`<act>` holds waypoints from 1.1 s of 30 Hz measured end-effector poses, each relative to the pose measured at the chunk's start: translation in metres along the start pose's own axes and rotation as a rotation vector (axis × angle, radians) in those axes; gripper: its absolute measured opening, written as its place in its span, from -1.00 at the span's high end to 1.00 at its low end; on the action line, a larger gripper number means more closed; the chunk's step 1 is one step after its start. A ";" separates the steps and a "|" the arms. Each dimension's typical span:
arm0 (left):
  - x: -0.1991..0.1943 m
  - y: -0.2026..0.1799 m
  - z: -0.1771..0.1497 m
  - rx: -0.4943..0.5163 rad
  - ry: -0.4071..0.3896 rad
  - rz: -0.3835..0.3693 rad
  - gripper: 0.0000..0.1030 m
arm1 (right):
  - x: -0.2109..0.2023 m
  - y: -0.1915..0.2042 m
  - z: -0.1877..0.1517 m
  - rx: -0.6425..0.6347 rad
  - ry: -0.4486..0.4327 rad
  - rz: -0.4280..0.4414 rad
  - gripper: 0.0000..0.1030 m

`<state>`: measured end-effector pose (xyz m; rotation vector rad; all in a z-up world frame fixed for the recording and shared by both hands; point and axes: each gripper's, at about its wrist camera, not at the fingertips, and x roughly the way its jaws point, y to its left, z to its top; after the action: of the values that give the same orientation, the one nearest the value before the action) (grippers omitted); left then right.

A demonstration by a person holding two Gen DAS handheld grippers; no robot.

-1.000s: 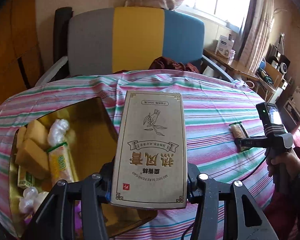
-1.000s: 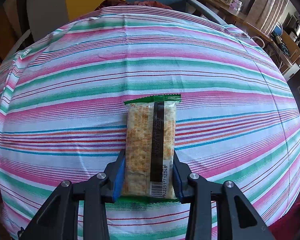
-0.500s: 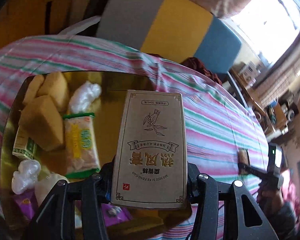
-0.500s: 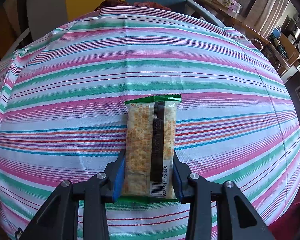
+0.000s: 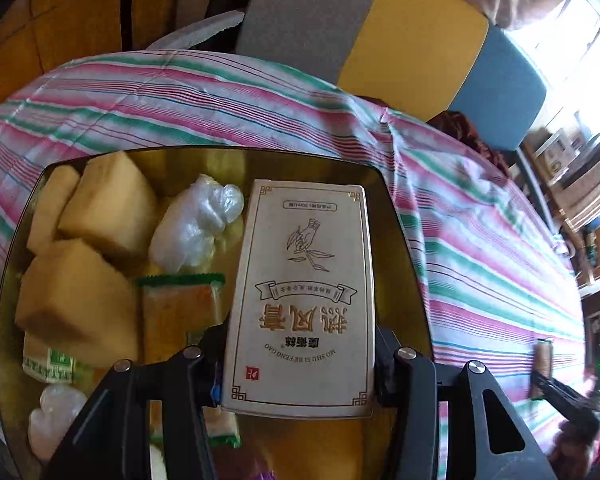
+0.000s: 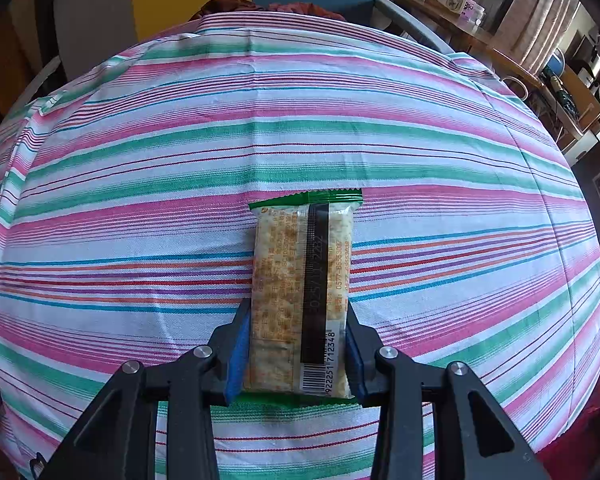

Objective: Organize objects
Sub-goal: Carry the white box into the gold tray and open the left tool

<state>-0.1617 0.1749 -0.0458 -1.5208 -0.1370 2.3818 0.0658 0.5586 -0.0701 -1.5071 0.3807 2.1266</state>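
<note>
The left gripper (image 5: 298, 360) pinches a flat beige carton (image 5: 302, 296) by its long edges, holding it above the gold tray (image 5: 404, 240); beside the carton in the tray lie yellow sponge-like blocks (image 5: 76, 312), a white crinkled wrapper (image 5: 196, 228) and a green-edged snack pack (image 5: 180, 312). The carton looks stiff and light, so its side edges should bear the squeeze without buckling, though its smooth faces could slip. Its print reads "MO SHU SI RE FENG GAO" under large Chinese characters, with a drawing of a hand holding a sprig. The right gripper (image 6: 296, 354) is pressed against a cracker packet (image 6: 302, 292) at its near end, well apart from the tray, over the striped cloth of the desk (image 6: 140, 184); the film is soft and the crackers likely brittle, so a gentle hold across the width suits it; a barcode number ending "712348" and "0577-" are legible.
</note>
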 end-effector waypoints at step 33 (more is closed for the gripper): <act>-0.039 -0.002 -0.014 0.099 -0.126 0.027 -0.39 | -0.001 0.003 -0.001 -0.028 -0.013 -0.020 0.23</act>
<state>-0.1331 0.1634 -0.0175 -1.3373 -0.0252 2.4667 0.0648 0.5553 -0.0694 -1.5050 0.3310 2.1335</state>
